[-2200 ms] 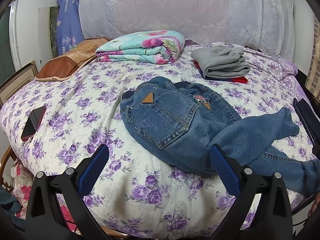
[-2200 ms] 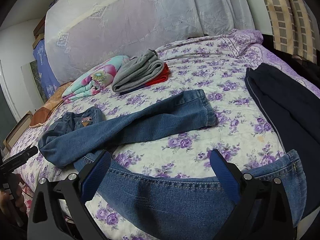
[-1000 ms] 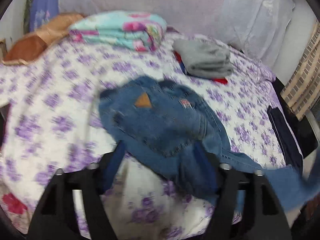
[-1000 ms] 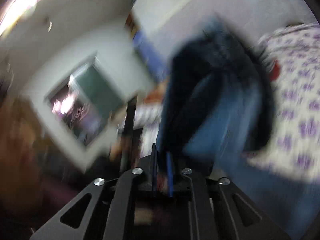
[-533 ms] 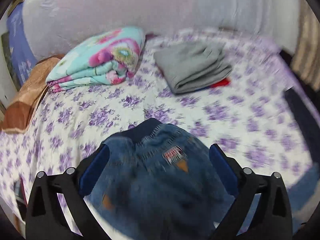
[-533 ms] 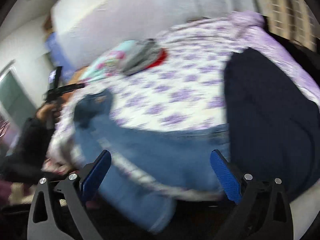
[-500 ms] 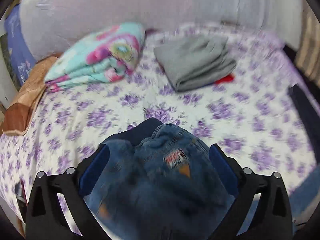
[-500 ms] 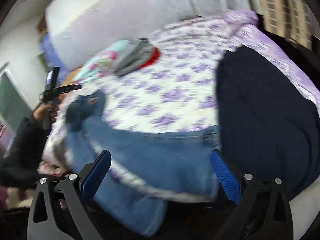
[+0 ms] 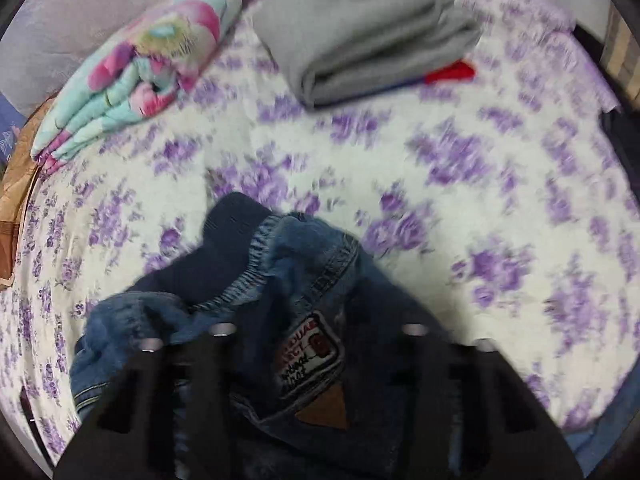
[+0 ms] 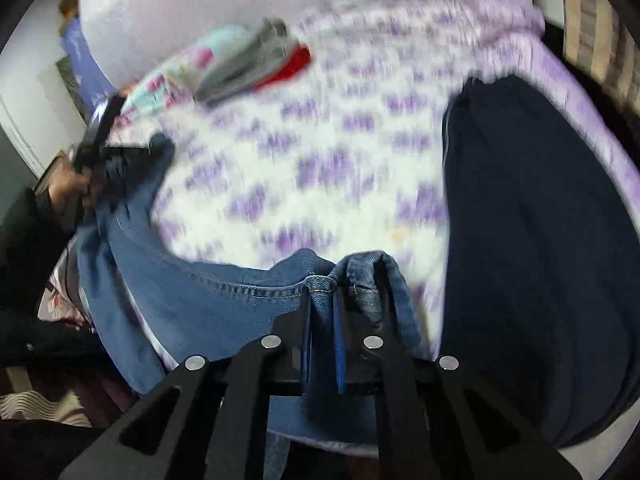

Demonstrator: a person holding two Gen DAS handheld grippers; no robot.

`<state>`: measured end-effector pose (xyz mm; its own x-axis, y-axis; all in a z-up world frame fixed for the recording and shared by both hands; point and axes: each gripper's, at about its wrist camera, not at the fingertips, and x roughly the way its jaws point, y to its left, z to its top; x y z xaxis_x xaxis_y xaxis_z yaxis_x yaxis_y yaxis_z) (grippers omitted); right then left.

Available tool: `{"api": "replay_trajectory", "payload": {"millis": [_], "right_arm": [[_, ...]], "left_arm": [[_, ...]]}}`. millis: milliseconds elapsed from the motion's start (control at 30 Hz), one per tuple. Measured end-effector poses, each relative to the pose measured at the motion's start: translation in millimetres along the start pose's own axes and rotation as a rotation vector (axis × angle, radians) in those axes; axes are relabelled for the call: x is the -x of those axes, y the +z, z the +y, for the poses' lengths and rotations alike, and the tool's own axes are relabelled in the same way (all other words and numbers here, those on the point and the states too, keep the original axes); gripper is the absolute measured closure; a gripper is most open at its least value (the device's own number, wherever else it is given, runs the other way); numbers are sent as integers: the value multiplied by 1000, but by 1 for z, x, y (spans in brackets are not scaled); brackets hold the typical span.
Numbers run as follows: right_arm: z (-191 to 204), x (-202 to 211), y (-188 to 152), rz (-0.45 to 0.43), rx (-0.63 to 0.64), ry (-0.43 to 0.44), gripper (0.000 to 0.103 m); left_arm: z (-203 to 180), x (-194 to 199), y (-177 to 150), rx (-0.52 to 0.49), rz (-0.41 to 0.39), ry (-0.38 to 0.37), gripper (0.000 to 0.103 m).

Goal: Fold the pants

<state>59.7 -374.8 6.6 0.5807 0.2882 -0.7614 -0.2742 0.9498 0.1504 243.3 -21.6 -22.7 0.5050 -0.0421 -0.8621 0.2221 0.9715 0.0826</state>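
Jeans (image 10: 224,296) lie along the bed's (image 10: 320,168) near edge: right gripper (image 10: 322,320) fingers clamped on the hem, left gripper (image 9: 312,360) fingers just closed on the waistband. Pull taut, level, before folding.

1. A bedroom in a home: a bed (image 9: 460,200) with a white spread printed in purple flowers fills both views.
2. A folded flowered quilt (image 9: 140,68) lies at upper left, a folded grey garment (image 9: 360,40) at upper middle.
3. A pale padded headboard (image 10: 240,8) stands behind.
4. A striped curtain (image 10: 592,20) hangs at upper right.
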Motion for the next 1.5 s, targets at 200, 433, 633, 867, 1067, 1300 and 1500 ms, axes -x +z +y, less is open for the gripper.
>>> {"api": "replay_trajectory", "payload": {"millis": [200,433,633,867,1067,1300,1500], "right_arm": [[-5,36,56,-204,-5,-22,93],[-19,44,137,-398,-21,-15,93],[-49,-57,187,-259,-79,-147,34],[-71,-52,146,-256,-201,-78,13],[-78,-48,144,-263,-216,-117,6],[-76,-63,149,-227,-226,-121,6],[-65,-69,174,-240,-184,-119,6]], "left_arm": [[35,45,29,141,-124,-45,100],[101,94,67,294,-299,66,100],[131,57,91,350,-196,128,76],[146,9,63,231,-35,201,20],[147,-45,76,253,73,1,15],[109,-65,78,215,75,18,64],[171,22,70,452,-133,11,67]]}}
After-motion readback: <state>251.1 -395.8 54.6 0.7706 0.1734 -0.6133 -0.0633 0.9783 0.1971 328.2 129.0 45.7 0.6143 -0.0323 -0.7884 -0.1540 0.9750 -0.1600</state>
